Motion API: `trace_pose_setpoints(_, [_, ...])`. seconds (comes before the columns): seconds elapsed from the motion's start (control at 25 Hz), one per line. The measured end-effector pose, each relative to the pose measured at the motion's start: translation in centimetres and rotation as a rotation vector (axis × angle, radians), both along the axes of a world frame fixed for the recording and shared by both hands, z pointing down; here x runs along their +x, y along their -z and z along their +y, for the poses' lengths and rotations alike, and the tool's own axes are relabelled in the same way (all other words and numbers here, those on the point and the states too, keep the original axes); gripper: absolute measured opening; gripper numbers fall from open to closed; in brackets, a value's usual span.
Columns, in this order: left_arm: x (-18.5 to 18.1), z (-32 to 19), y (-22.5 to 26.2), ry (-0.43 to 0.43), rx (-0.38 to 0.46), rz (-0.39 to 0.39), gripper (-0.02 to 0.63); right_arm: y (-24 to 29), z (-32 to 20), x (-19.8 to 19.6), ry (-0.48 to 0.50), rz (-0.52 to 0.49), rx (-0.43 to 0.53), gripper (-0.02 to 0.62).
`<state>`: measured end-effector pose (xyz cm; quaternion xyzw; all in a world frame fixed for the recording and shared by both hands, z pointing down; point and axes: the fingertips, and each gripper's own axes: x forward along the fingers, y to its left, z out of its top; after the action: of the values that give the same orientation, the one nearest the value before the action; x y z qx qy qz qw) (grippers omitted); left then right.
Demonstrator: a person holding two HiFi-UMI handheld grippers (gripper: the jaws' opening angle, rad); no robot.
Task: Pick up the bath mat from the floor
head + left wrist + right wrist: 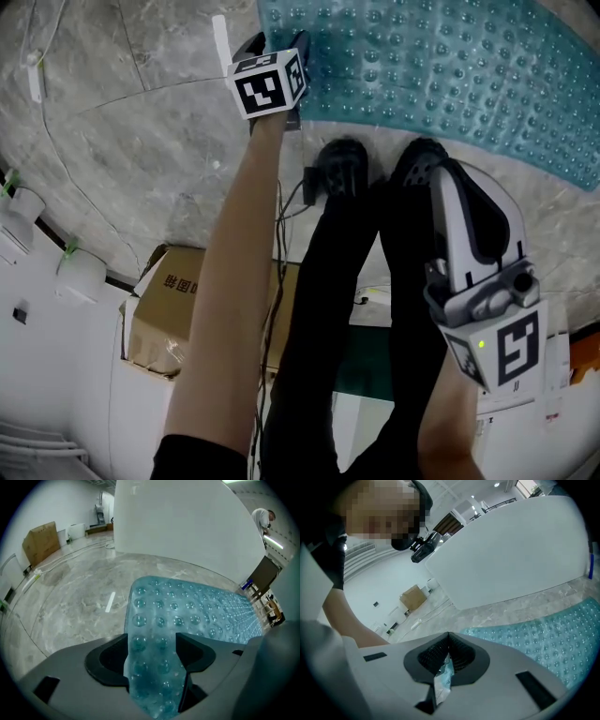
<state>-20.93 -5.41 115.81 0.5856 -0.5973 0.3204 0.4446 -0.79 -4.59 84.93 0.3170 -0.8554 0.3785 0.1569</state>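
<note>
A teal see-through bath mat with raised bumps lies flat on the grey marble floor. My left gripper is down at its left corner. In the left gripper view, that corner of the mat runs between the wide-apart jaws of the left gripper, and the pads do not pinch it. My right gripper is held higher, over the person's right shoe. Its jaws are shut on a small bluish translucent scrap. Whether the scrap joins the mat on the floor beyond, I cannot tell.
The person's black-trousered legs and shoes stand just short of the mat's near edge. A cardboard box and cables lie behind them. A curved white wall rises past the mat. A white strip lies on the floor left of it.
</note>
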Motion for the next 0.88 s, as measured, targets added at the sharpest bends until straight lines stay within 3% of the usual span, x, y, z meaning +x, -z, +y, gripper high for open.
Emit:
trace_pose_setpoints(0.24, [-0.5,0.2,-2.2,-0.001,-0.065,-0.045,0.365,-0.5,-0.9,0.5,-0.079,-0.057,-0.048,0.014])
trace_pose_setpoints(0.44, [-0.5,0.3,-2.1,-0.007,-0.05,-0.053,0.377,-0.6,-0.5,1.1,-0.06,-0.04,-0.035,0.014])
trace_pose_setpoints(0.64, [0.4,0.5,-1.9,-0.028,-0.046,-0.051,0.301,-0.3,-0.4,0.6,-0.058,-0.056,-0.038,0.014])
trace_pose_setpoints(0.76, [1.9,0.4,-1.5,-0.07,-0.045,-0.02,0.168,-0.2,-0.4,0.4,-0.048,-0.056,-0.025,0.014])
trace_pose_setpoints(0.88, [2.9,0.0,-0.5,-0.103,-0.043,-0.045,0.107,-0.1,-0.3,0.7,-0.018,-0.036,0.015,0.014])
